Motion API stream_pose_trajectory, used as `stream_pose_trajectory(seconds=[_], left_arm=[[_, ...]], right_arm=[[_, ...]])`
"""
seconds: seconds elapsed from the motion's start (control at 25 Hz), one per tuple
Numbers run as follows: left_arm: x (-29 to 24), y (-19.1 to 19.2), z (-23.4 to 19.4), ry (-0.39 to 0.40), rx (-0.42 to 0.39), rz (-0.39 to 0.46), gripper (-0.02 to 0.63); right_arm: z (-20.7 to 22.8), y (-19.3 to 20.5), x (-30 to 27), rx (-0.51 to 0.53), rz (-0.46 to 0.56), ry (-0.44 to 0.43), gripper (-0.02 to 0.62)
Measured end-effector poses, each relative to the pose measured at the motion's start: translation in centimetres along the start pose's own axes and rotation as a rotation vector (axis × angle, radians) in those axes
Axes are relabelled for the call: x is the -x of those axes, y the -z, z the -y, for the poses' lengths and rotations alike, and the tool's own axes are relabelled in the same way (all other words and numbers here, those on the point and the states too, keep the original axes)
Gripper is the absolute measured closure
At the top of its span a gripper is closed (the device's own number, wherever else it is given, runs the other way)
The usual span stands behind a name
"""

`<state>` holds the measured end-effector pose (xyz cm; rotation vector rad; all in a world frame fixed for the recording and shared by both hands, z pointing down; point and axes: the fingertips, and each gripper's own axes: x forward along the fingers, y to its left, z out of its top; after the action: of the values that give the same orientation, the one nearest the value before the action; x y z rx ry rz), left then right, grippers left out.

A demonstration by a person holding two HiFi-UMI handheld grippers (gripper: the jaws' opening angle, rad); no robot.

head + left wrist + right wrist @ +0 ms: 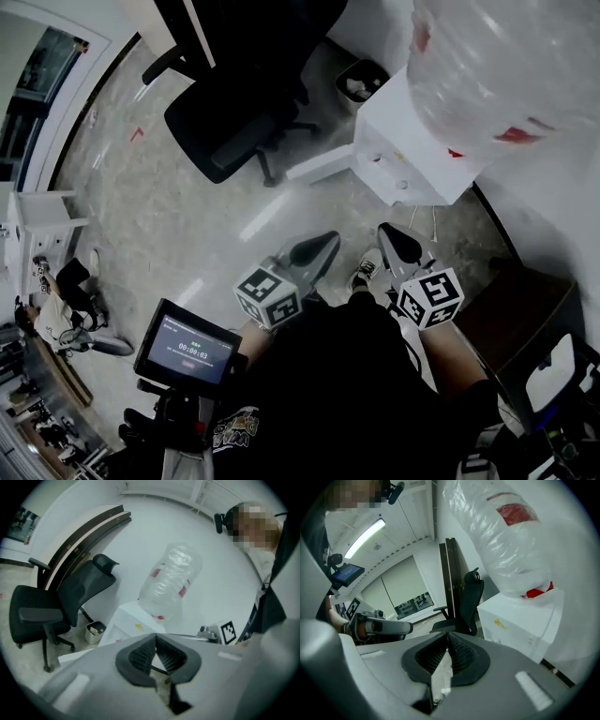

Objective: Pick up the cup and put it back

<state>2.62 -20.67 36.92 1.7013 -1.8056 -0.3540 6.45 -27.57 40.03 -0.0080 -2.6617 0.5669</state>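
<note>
Tools both empty: left tool and right tool had jaws together at the tips with nothing between, held low and aimed toward the white water dispenser, probably just lining up. Cup showed in no view, so I couldn't place it. Red label on the plastic-wrapped bottle was unreadable; the small screen showed a timer, digits too small to read.

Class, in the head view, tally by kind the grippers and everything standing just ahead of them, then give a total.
grippers: 2, the left gripper and the right gripper
office chair: 1
water dispenser: 1
water bottle: 1
waste bin: 1
Total: 6
</note>
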Motion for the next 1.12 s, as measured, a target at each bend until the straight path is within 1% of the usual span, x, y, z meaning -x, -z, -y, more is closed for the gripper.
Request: stream_pose_trajectory(seconds=[0.08,0.16,0.24,0.32,0.4,0.44,0.52,0.64,0.76,0.84,0.92,1.0,1.08,1.12], left_arm=[[1.1,0.7,-1.5,-0.029,0.006,0.0,0.603],[2.0,0.7,-3.2,-0.04,0.025,0.003,0.603],[2.5,0.4,-4.5,-0.025,0.037,-0.002,0.603],[2.9,-0.1,-5.8,0.013,0.033,-0.022,0.603],[3.4,-0.4,-7.4,0.056,0.001,-0.059,0.603],[3.7,-0.5,-8.4,0.078,-0.021,-0.082,0.603],[4.4,-0.5,-10.2,0.127,-0.059,-0.126,0.603],[5.0,0.3,-13.5,0.195,-0.092,-0.193,0.603],[5.7,2.3,-16.8,0.231,-0.113,-0.251,0.603],[6.2,3.9,-18.7,0.229,-0.123,-0.285,0.603],[6.2,5.3,-19.8,0.231,-0.15,-0.292,0.603],[5.6,6.4,-20.5,0.248,-0.198,-0.258,0.603],[4.1,7.8,-21.4,0.265,-0.224,-0.22,0.603],[3.1,9.0,-22.0,0.275,-0.233,-0.218,0.603]], right_arm=[[0.1,1.0,-1.2,0.007,-0.016,0.001,0.574],[-0.4,1.4,-2.6,0.019,-0.029,0.0,0.574],[-1.2,1.5,-4.2,0.035,-0.041,0.0,0.574],[-2.0,1.7,-5.9,0.044,-0.051,0.017,0.573],[-2.7,2.1,-7.8,0.026,-0.054,0.065,0.571],[-2.9,2.5,-8.8,0.001,-0.052,0.1,0.571],[-3.1,3.7,-10.6,-0.077,-0.039,0.184,0.571],[-2.2,7.0,-13.8,-0.217,-0.039,0.302,0.569],[-1.0,10.1,-16.3,-0.319,-0.048,0.373,0.557],[-0.3,11.5,-17.1,-0.343,-0.05,0.408,0.551],[0.4,13.0,-17.3,-0.334,-0.063,0.444,0.551],[1.5,15.1,-17.4,-0.301,-0.083,0.479,0.551],[3.8,18.1,-18.1,-0.279,-0.101,0.511,0.551],[5.1,19.9,-18.7,-0.284,-0.105,0.525,0.547]])
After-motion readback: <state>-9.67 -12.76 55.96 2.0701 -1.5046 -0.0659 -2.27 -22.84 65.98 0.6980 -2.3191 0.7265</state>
